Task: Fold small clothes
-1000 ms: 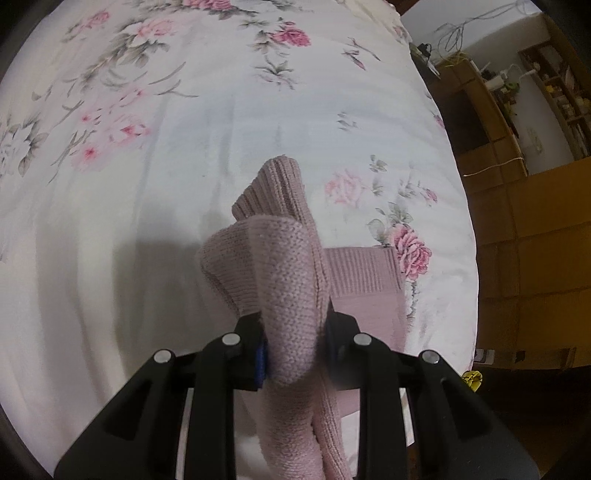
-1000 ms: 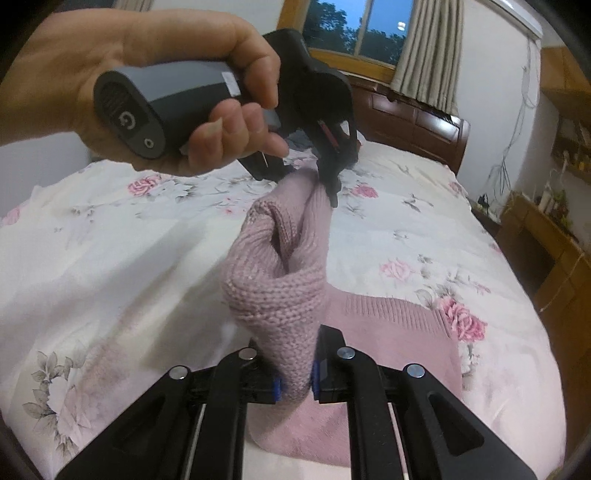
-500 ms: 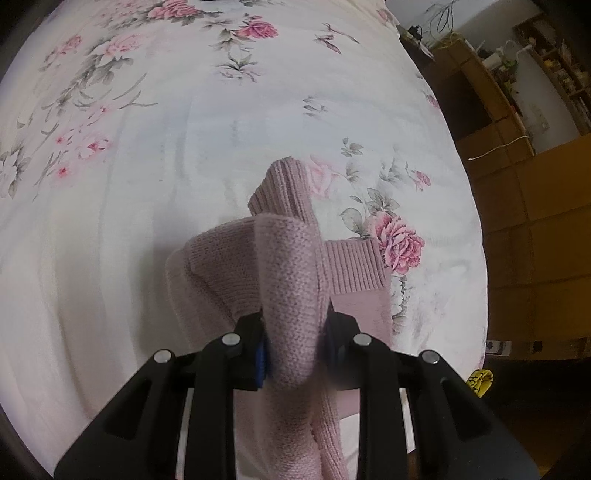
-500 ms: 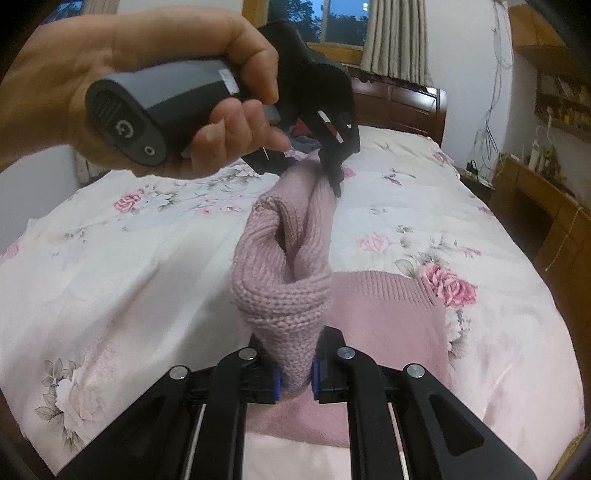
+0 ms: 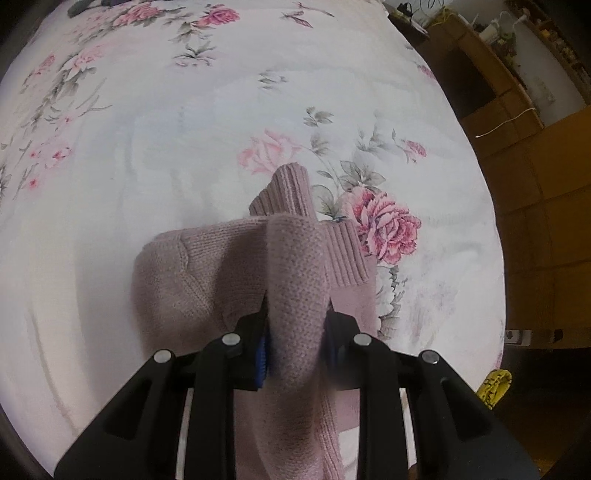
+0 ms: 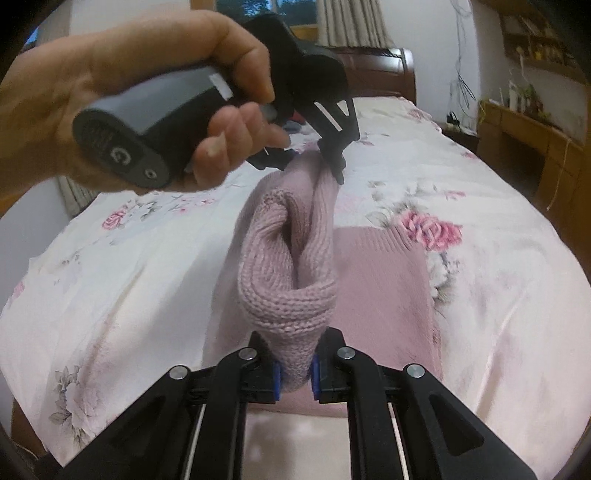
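Observation:
A small pink knitted sweater (image 5: 295, 280) is lifted over a floral bedspread (image 5: 147, 147). My left gripper (image 5: 295, 350) is shut on a thick fold of it, and a ribbed cuff (image 5: 291, 188) sticks up beyond the fold. In the right wrist view the sweater (image 6: 291, 280) stretches as a rolled band between both grippers, while its lower body (image 6: 384, 280) lies flat on the bed. My right gripper (image 6: 294, 376) is shut on the near end. A hand (image 6: 155, 88) holds the left gripper (image 6: 328, 162), which pinches the far end.
The bedspread (image 6: 498, 258) covers a wide bed with a dark wooden headboard (image 6: 384, 74). Wooden cabinets (image 5: 535, 184) and a wooden floor lie to the right of the bed. A window with curtains (image 6: 347, 22) is behind the headboard.
Both grippers have carried the held fold of the sweater lower and toward the rose print at the bed's right side; more of the sweater now rests on the bedspread. Both grips stay shut.

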